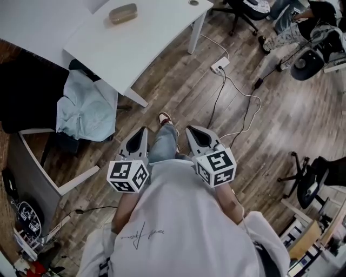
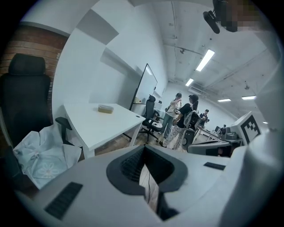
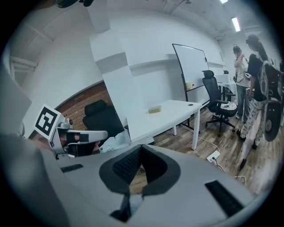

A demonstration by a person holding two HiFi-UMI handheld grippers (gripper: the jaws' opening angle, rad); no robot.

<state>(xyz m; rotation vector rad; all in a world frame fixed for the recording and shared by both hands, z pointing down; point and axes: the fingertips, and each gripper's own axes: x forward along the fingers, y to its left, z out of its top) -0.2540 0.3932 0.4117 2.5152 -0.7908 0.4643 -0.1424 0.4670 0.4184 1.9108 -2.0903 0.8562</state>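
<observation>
Left gripper [image 1: 143, 130] and right gripper [image 1: 190, 129] are being held side by side at waist height by a person in a white shirt [image 1: 178, 216], and both are being pointed forward over a wooden floor [image 1: 281, 113]. On each, the jaws are being pressed together at the tips, with nothing being gripped between them. A leg in blue jeans [image 1: 164, 143] is being framed between the two grippers, just beside each, and its shoe [image 1: 165, 117] is being set on the floor a little ahead of the jaw tips. Farther ahead and to the left, a white table [image 1: 146, 51] is being shown with a tan case [image 1: 123, 13] lying on its far part, well apart from both grippers. A pale blue cloth [image 1: 86, 105] is being draped over a black chair [image 1: 27, 89] by the table's near corner. A power strip [image 1: 219, 65] is lying on the floor near a table leg, with cables [image 1: 246, 100] trailing from it. In the left gripper view, several people [image 2: 185, 119] are being seen standing beyond the table, near a whiteboard [image 2: 147, 86].
</observation>
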